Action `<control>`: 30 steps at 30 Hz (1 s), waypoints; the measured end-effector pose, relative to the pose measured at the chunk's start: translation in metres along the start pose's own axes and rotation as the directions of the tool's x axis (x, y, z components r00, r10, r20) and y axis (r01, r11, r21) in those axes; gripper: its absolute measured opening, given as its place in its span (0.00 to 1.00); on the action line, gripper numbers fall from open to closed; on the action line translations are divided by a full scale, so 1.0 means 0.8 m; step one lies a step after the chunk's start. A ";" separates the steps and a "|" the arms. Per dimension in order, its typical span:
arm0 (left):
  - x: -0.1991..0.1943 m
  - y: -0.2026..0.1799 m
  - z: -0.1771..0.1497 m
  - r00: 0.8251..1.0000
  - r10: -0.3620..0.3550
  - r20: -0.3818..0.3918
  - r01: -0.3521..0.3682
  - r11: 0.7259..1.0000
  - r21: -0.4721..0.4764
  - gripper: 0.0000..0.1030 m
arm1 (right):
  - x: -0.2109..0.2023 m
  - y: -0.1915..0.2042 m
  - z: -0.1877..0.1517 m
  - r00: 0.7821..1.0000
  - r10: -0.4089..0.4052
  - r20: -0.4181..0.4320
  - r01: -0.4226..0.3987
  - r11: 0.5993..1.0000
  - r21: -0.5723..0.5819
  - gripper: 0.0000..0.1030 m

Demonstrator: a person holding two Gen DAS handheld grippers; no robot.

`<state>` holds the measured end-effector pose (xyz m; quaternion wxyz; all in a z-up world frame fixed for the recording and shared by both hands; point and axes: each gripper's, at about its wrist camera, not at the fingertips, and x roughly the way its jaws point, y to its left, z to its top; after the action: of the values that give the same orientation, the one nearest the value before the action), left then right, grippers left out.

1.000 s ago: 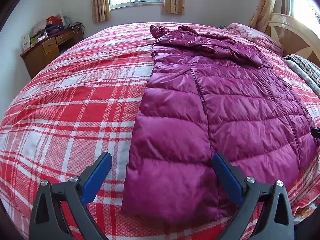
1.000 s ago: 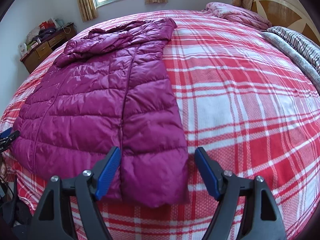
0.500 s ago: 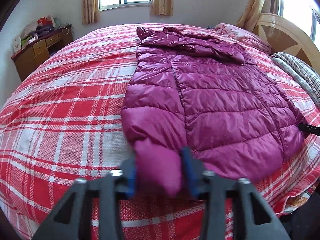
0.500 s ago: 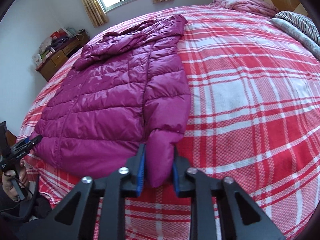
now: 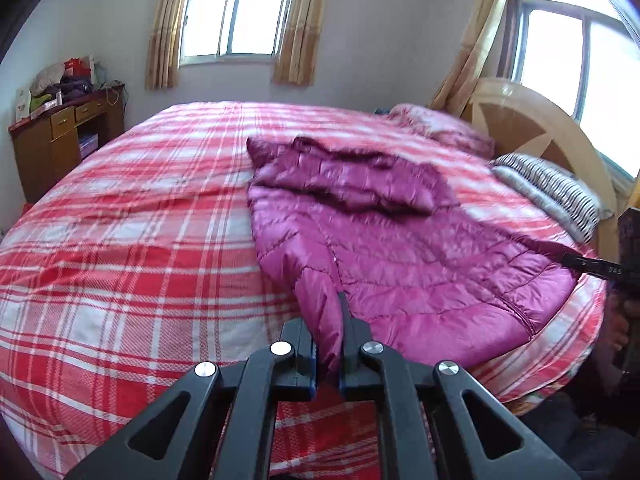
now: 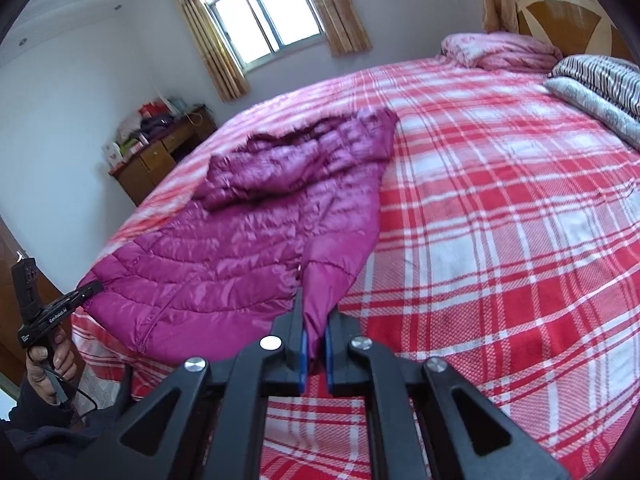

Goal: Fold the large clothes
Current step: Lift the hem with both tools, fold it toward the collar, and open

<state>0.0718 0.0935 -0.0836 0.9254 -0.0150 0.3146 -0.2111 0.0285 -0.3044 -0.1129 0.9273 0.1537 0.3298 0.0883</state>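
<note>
Both claws have just been closing and each now pinches a bottom corner of the coat (image 5: 400,248): the left claw (image 5: 329,354) has the hem corner bunched between its blue pads, and the right claw (image 6: 314,350) holds the other corner the same way. From each claw the coat runs forward and away across the bed (image 5: 120,240), its far end with the folded sleeves lying flat well ahead. The step in hand looks like lifting the hem to carry it toward the collar. To do it well, raise both corners together and level, keep the hem taut between the claws so the slick padding does not sag or slip, and lay it down square on the top edge. Count: one coat, two claws, one bed, two windows, one desk (image 5: 60,136).
</note>
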 end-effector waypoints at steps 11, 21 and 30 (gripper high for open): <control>-0.133 -0.032 0.044 0.970 -0.143 0.198 0.118 0.984 0.131 0.06 | -0.122 0.034 0.036 0.973 0.089 0.213 -0.080 0.995 -0.052 0.08; 0.000 0.013 0.132 0.992 -0.035 0.122 0.028 0.998 0.058 0.06 | -0.038 0.031 0.114 0.973 0.008 0.231 -0.008 1.000 -0.001 0.07; 0.150 0.047 0.170 0.999 0.038 0.023 -0.039 0.998 0.058 0.10 | 0.085 -0.007 0.182 0.978 -0.120 0.169 0.117 0.993 0.025 0.07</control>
<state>0.2515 0.0654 -0.0497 0.9326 0.0158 0.2986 -0.2020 0.1744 -0.3245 -0.0474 0.9545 0.1477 0.2586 0.0171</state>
